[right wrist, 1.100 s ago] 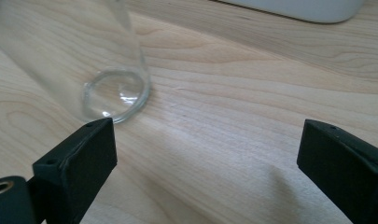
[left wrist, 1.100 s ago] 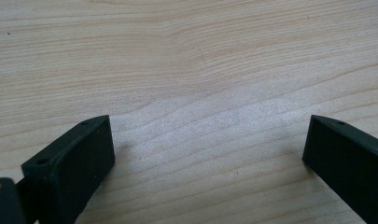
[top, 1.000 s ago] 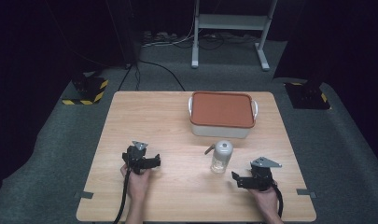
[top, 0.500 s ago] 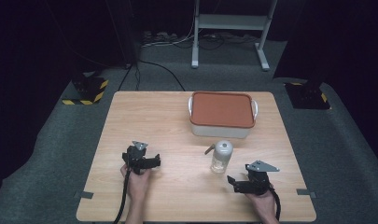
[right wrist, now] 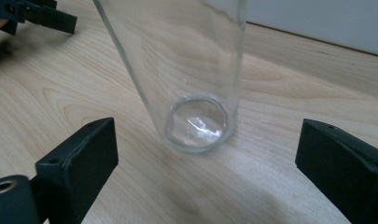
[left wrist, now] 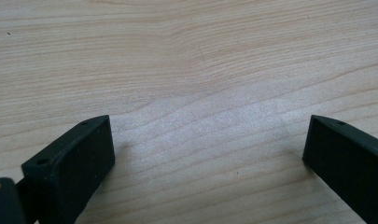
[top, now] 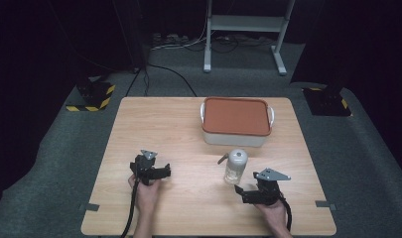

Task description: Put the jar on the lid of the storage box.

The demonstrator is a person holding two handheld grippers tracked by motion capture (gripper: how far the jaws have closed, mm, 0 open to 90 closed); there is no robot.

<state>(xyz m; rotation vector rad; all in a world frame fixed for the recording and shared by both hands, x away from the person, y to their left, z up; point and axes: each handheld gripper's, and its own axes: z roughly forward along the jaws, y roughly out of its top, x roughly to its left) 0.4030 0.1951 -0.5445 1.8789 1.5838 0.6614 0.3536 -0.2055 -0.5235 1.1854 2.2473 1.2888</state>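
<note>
A clear glass bottle (top: 235,167) with a pale cap and a small side lever stands upright on the wooden table (top: 178,124), in front of a white container (top: 233,136). My right gripper (top: 241,192) lies just right of and nearer than the bottle, jaws open and pointing left toward it. In the right gripper view the bottle's base (right wrist: 196,121) stands a little ahead of the wide-apart jaws of my right gripper (right wrist: 205,172), untouched. My left gripper (top: 165,172) rests at the table's left, open, with bare wood between the jaws of that gripper (left wrist: 207,158).
The white container carries a reddish-brown lid (top: 235,115) and sits at the back right of the table. The left gripper (right wrist: 37,14) appears far off at the top left of the right gripper view. Dark floor, cables and a metal stand lie beyond the table.
My right gripper has slid left and slightly toward the person, closing in on the bottle. The left gripper and the bottle have not moved.
</note>
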